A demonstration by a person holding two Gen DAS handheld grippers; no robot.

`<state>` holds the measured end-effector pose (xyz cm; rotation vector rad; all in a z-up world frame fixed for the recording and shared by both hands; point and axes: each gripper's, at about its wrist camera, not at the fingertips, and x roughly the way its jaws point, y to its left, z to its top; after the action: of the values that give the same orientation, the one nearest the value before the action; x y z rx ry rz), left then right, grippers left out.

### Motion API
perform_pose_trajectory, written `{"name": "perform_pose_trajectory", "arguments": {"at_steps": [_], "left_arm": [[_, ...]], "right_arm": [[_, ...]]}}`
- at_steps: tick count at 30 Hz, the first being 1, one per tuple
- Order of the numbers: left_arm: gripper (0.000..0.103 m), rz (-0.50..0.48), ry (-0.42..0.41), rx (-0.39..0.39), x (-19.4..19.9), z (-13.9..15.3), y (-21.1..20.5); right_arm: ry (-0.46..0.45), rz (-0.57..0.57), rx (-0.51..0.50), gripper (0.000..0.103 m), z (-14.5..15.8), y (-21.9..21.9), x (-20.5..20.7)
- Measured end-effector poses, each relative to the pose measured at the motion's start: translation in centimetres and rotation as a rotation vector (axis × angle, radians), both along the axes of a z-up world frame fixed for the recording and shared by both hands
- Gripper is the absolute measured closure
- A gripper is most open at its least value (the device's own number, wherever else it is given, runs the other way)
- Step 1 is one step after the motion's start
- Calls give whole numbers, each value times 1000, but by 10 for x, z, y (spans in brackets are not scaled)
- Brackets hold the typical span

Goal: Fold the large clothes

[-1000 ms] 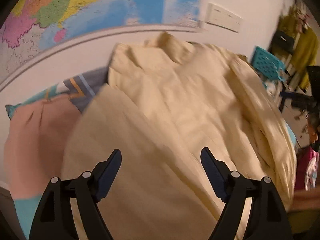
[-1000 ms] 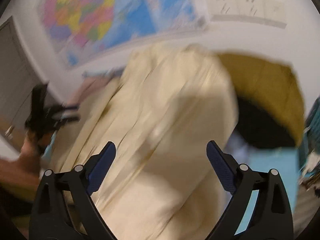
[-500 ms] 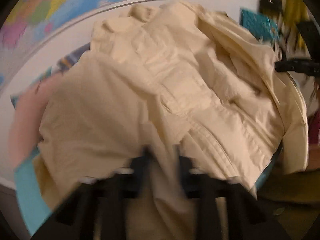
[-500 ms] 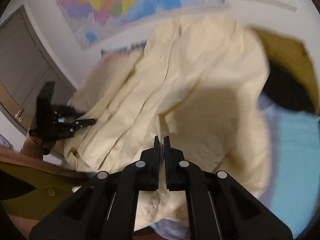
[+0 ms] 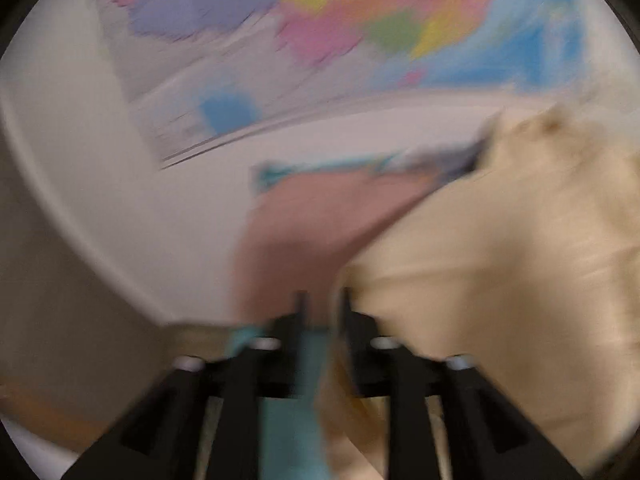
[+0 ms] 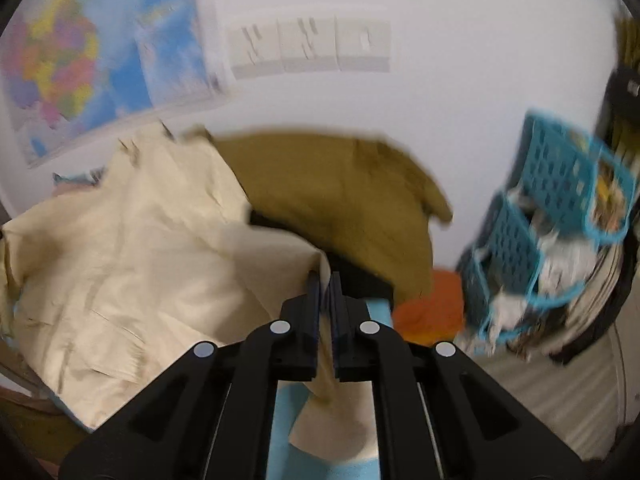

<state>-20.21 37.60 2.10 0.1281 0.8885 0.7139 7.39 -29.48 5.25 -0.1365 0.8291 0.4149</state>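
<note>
A colourful wall map [image 5: 320, 28] hangs above a pink cloth [image 5: 304, 220], while an olive garment [image 6: 344, 196], an orange cloth [image 6: 432, 308], blue lattice baskets [image 6: 560, 184] and wall switches [image 6: 308, 46] fill the right-hand view.

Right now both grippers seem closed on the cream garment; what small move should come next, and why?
Probably carry both held edges across together: the right gripper pinches the cream garment, the left gripper seems to, though blurred, and most cloth lies unfolded.
</note>
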Motion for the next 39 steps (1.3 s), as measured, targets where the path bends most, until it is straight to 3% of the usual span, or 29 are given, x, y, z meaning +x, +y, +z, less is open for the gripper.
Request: {"name": "perform_pose_trajectory", "arguments": {"at_steps": [1,3,4,5,7,8,11,13,15,16,17,19,24,27,29,33,35,39], "left_arm": [[64,55,47,57,5,-15,5],[66,81,58,-9,8,-29,12],[66,80,22,-66,8,-30,13],[66,58,-37,-105,6,-26,8],[52,-12,-142,-158,1,-13,-2],[46,-54,-194,-189,-1,-5,-11],[42,-188,-267,-206,4,12,-44],[42,-276,-297,-211,11,19,-67],[31,-355,-322,-227,16,23,-91],[29,-383,-321,-222,24,24,-103],[28,-414,-308,-215,34,23,-117],[28,-472,-280,-226,51,18,-139],[28,-619,-210,-271,80,3,-184],[28,-699,-180,-319,93,-3,-204],[28,-755,-175,-351,100,-7,-219],[28,-829,-175,-422,108,-12,-235],[28,-847,-181,-461,109,-14,-236],[28,-841,-195,-523,100,-17,-229]], "right_arm": [[30,-10,31,94,-15,0,5],[77,-32,82,89,-35,-1,12],[90,-42,113,75,-40,-5,12],[96,-52,133,43,-41,-9,11],[58,-97,126,10,-43,-19,3],[24,-92,139,10,-43,-25,-4],[28,-41,192,10,-51,-37,-16],[17,-29,127,10,-61,-35,-17],[-13,-12,40,31,-70,-28,-16],[-1,20,53,58,-71,-25,-14],[11,35,61,75,-69,-24,-13],[33,60,66,92,-55,-21,-13],[16,198,122,92,29,-14,-41],[26,378,137,92,85,14,-79],[39,474,119,89,99,39,-99],[138,718,104,81,92,123,-144],[173,788,121,66,82,158,-156],[253,881,162,67,56,221,-163]]}}
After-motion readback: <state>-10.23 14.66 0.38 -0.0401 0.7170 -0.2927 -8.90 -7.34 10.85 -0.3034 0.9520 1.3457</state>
